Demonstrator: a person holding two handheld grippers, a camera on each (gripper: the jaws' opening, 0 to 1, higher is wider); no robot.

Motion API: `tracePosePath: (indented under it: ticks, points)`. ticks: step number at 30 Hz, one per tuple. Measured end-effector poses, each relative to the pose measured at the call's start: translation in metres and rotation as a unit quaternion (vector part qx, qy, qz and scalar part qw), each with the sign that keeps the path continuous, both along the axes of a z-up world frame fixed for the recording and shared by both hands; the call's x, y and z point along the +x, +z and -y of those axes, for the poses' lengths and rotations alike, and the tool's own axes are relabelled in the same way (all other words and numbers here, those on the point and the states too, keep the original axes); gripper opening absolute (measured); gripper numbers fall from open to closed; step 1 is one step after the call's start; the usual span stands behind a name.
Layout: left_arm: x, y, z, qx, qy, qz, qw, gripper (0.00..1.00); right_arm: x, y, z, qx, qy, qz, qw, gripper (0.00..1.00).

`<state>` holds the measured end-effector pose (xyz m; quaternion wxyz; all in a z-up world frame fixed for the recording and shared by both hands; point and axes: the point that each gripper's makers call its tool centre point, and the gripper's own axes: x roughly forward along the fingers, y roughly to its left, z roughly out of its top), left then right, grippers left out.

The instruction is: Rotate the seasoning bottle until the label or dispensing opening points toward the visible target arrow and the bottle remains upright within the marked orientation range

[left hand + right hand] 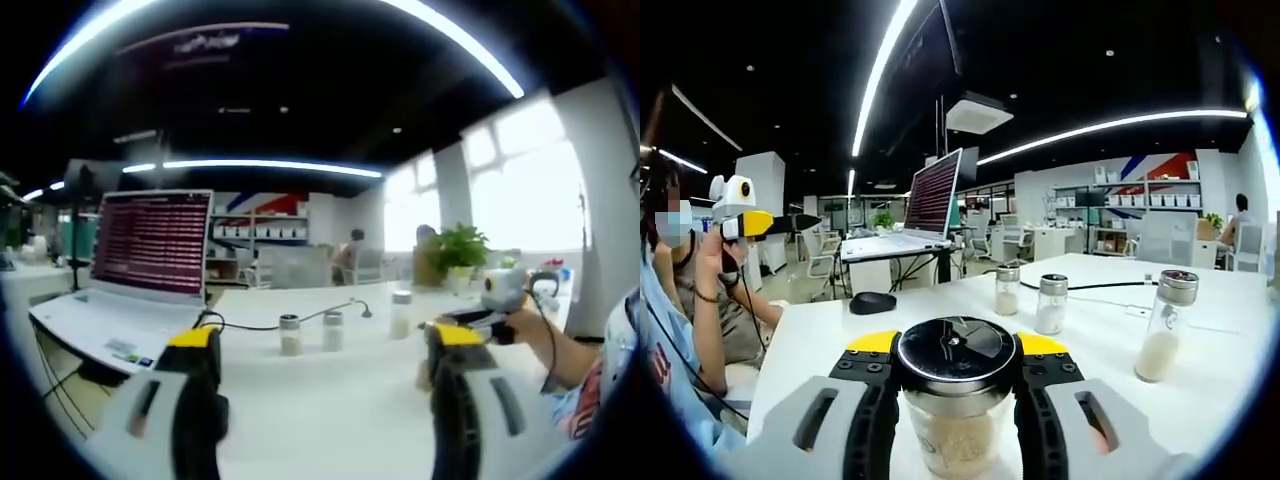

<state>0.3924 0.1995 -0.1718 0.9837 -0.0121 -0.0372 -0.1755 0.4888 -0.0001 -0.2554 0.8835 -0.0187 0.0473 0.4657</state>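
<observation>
White table: right gripper clamps seasoning bottle.

three shakers mid-table, bare table before

Laptop: open at 9 o'clock in the left gripper view, screen showing rows of reddish text.
Table: white, broad.
Mouse: dark, at 9 o'clock on the table in the right gripper view.
Cable: thin, black, crossing the table.
Plant: green and leafy, at 3 o'clock by the bright windows.
Shelves: white, against the far wall.
Ceiling lights: long bright strips overhead.
</observation>
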Motion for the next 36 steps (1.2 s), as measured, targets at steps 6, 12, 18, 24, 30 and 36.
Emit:
tracePosePath:
  ticks: [6,12,18,24,30,36]
  points:
    - [0.0019,-0.0003,-0.0002,-0.002,-0.003,-0.002,1.0000,0.91,0.0020,-0.0004,-0.0006,-0.002,-0.025,0.001,0.9997,0.43]
    - [0.0012,-0.0005,0.0014,-0.003,-0.005,-0.003,1.0000,0.90,0.0036,-0.0006,0.0004,-0.004,-0.044,0.002,0.9990,0.43]
    - [0.0007,0.0007,0.0006,-0.005,-0.004,-0.001,1.0000,0.90,0.0046,-0.0005,0.0007,-0.002,-0.072,0.008,0.9974,0.43]
    - [0.0009,0.0002,0.0038,-0.004,-0.010,-0.002,0.9999,0.90,0.0062,-0.0001,0.0019,0.001,-0.089,0.011,0.9960,0.43]
    - [-0.0023,0.0025,0.0009,-0.007,-0.008,0.002,0.9999,0.90,0.0082,0.0000,0.0029,0.001,-0.116,0.015,0.9931,0.43]
    - [-0.0032,0.0037,-0.0009,-0.009,-0.003,0.003,1.0000,0.90,0.0091,0.0003,0.0038,0.002,-0.130,0.018,0.9914,0.43]
